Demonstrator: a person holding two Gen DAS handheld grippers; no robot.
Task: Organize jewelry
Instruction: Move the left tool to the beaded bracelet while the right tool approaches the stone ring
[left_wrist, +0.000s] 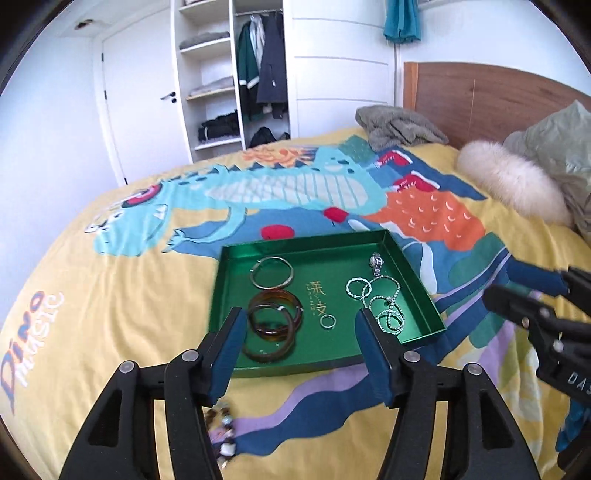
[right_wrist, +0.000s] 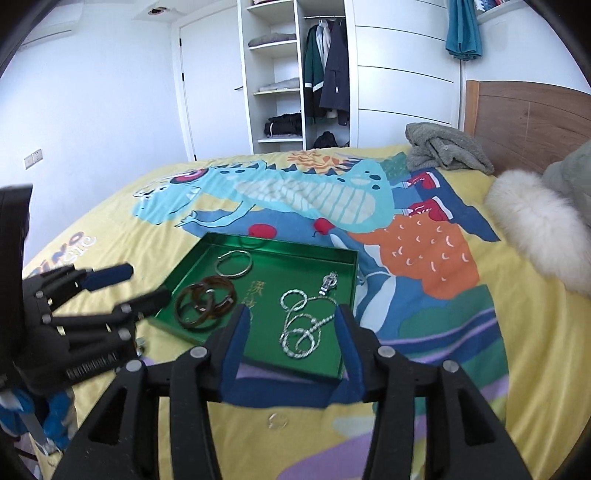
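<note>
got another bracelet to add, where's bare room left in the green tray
Barest: the tray floor along the far wall, between the silver bangle and the pendant, and the near edge below the small ring. Crowded: the brown bangles on the left, the chain tangle on the right.

A glossy green rectangular tray (left_wrist: 406, 254) with gold lettering holds silver hoop bangles (left_wrist: 270, 272), mottled amber-brown resin bangles (left_wrist: 273, 325) and a sparkling silver chain (right_wrist: 301, 325), on a yellow bedspread (left_wrist: 110, 314) printed with a turquoise dinosaur.
</note>
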